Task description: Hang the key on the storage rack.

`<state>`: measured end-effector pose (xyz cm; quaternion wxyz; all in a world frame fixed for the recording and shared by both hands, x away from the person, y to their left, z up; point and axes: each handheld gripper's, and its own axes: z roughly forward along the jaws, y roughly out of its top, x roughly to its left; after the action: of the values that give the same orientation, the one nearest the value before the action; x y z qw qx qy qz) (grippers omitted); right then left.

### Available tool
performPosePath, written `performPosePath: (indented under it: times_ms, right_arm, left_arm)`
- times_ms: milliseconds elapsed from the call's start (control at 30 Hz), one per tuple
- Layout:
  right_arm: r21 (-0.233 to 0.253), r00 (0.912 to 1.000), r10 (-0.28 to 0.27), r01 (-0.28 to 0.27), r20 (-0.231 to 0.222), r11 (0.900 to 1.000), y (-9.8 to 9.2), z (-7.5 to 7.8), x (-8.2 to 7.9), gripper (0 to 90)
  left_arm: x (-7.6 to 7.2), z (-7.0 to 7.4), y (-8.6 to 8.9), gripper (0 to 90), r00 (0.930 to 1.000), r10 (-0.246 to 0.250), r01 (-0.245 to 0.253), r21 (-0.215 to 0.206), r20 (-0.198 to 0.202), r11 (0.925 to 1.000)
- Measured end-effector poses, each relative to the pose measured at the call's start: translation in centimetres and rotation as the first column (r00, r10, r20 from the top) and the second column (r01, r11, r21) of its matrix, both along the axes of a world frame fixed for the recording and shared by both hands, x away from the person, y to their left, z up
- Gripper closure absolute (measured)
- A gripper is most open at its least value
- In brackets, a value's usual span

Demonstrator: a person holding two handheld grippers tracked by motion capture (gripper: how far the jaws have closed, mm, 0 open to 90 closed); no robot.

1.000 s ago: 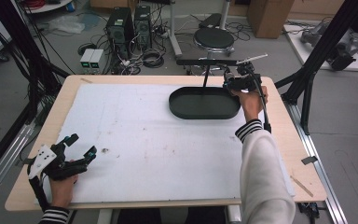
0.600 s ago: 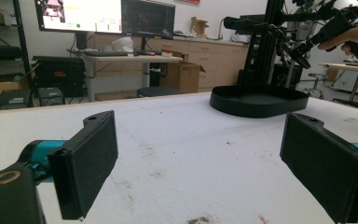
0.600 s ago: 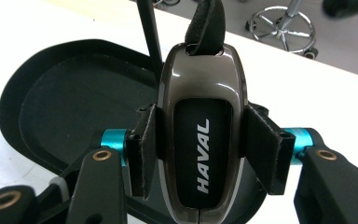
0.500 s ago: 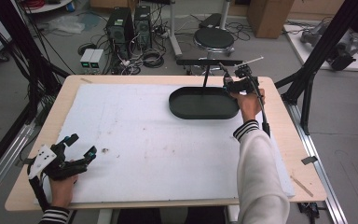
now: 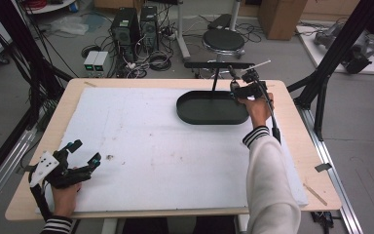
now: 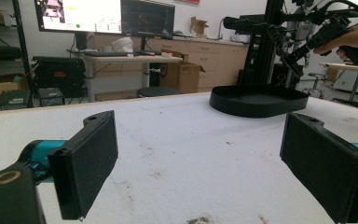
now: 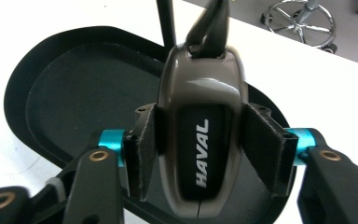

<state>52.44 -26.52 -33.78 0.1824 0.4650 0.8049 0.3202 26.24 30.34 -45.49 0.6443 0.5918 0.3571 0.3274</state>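
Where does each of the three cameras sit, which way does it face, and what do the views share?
High view: above the person's side, looking forward and down; both forearms and grippers show.
Left gripper view: on the left gripper, low over the white mat, looking across it between open jaws.
Right gripper view: on the right gripper, looking down at the clamped key fob.
Shared: the black tray appears in all three.

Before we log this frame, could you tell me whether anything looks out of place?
Nothing stands out. The right tongs grip a HAVAL key fob squarely above the black tray; the left tongs rest open.
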Motion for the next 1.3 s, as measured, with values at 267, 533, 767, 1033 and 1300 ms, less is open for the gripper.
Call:
performPosePath:
  times_ms: [267,533,767,1033,1300]
  right_arm:
    - [0.045,0.9995,-0.028,0.028,-0.015,0.999,0.1,0.3,-0.5,9.1]
    - [0.04,0.9952,-0.029,0.025,0.094,0.999,0.2,2.8,-2.5,0.4]
    - [0.082,0.9786,0.047,-0.065,0.2,0.995,-0.2,4.5,-6.6,0.4]
    - [0.226,0.9231,0.109,-0.203,0.369,0.953,-4.0,1.8,-13.1,0.4]
    - [0.277,0.8608,0.121,-0.288,0.494,0.917,-6.1,-2.1,-18.3,0.4]
  left_arm:
    - [0.0,0.0,0.1,11.6,1.0,0.0,0.0,-0.006,-0.008,1.0]
    - [0.0,0.0,0.0,11.6,1.0,-0.001,0.001,-0.002,-0.002,1.0]
    - [0.0,0.0,-0.1,11.6,1.0,0.0,0.0,0.008,0.002,1.0]
    - [-0.1,0.0,-0.2,11.6,0.9999,-0.003,0.003,0.027,0.012,0.9996]
    - [-0.2,0.0,-0.3,11.6,0.9998,-0.002,0.002,0.033,0.019,0.9994]
